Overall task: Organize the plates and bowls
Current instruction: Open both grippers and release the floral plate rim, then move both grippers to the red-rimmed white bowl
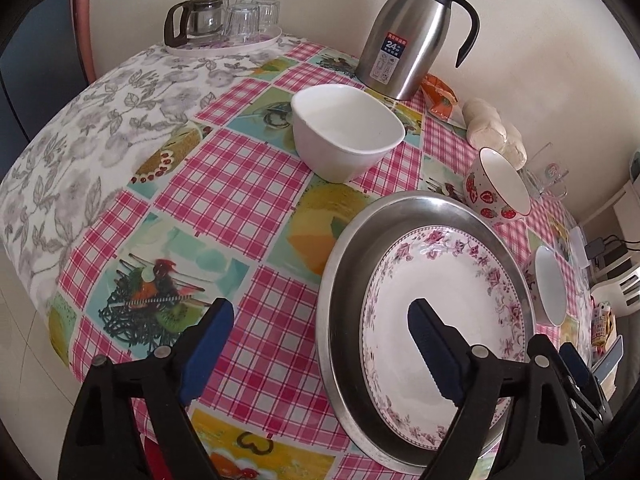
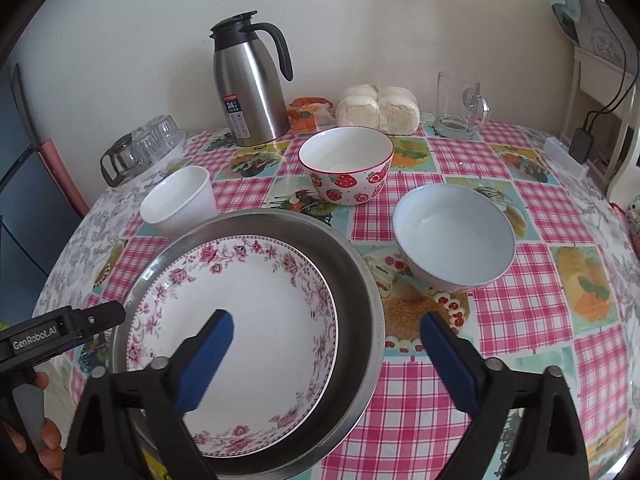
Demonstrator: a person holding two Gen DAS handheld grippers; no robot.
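Floral plate (image 2: pixel 240 316) lies flat in steel pan (image 2: pixel 360 280); three bowls nearby.

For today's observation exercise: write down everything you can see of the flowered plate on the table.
The flowered plate is round and white, glossy like glazed ceramic, with a band of pink roses and grey leaves round its rim and a fine dotted edge. It is shallow, empty and looks clean. It lies flat, face up, inside the metal pan, off-centre toward that pan's left side in the right wrist view. Neither gripper's fingers touch it.
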